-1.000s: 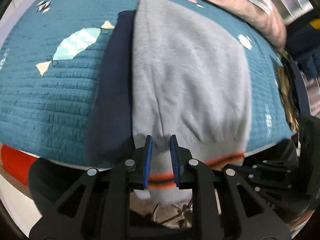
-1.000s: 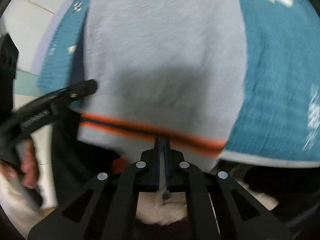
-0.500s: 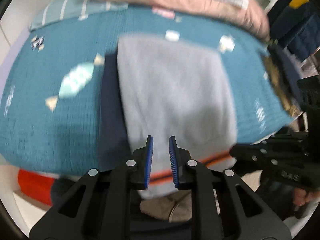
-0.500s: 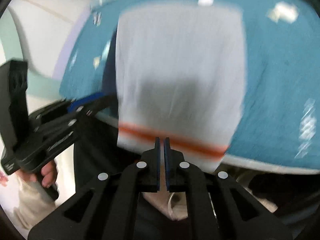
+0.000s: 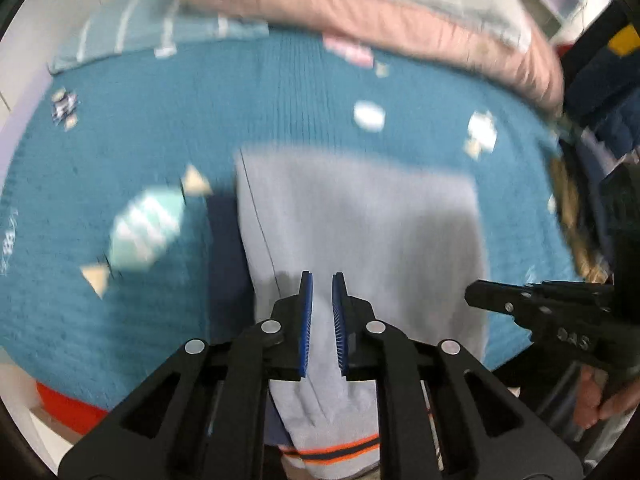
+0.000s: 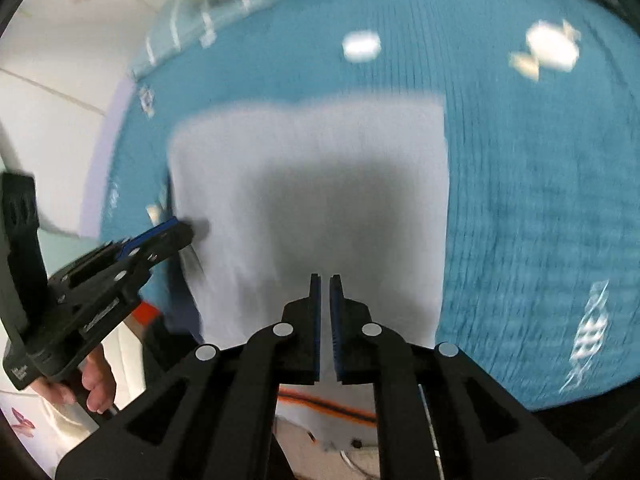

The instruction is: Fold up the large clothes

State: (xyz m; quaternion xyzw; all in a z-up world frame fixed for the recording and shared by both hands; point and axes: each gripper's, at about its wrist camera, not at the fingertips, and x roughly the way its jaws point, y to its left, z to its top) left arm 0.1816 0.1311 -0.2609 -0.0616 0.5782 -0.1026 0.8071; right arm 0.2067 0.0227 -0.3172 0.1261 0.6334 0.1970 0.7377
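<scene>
A grey sweater [image 5: 360, 220] lies folded flat on the teal bedspread [image 5: 160, 120], its orange-and-navy striped hem [image 5: 332, 450] hanging over the near edge. A dark navy part [image 5: 226, 260] shows along its left side. My left gripper [image 5: 321, 280] hovers above the sweater's near left part. Its jaws are closing, with a small gap and no cloth pinched between them. My right gripper [image 6: 325, 280] hangs over the sweater [image 6: 312, 152] near the hem [image 6: 320, 402], pads almost touching, holding nothing. Each gripper shows in the other's view: left [image 6: 176, 226], right [image 5: 474, 292].
A pink quilt [image 5: 400, 8] and a pale striped cloth [image 5: 140, 28] lie along the far side of the bed. The bedspread [image 6: 520, 200] spreads wide to the right. Something orange [image 5: 68, 404] sits below the near edge. A hand [image 6: 96, 388] grips the left tool.
Both grippers have drawn back and up from the sweater's hem, so more of the bed shows. The left jaws have narrowed a little. The sweater lies still.
</scene>
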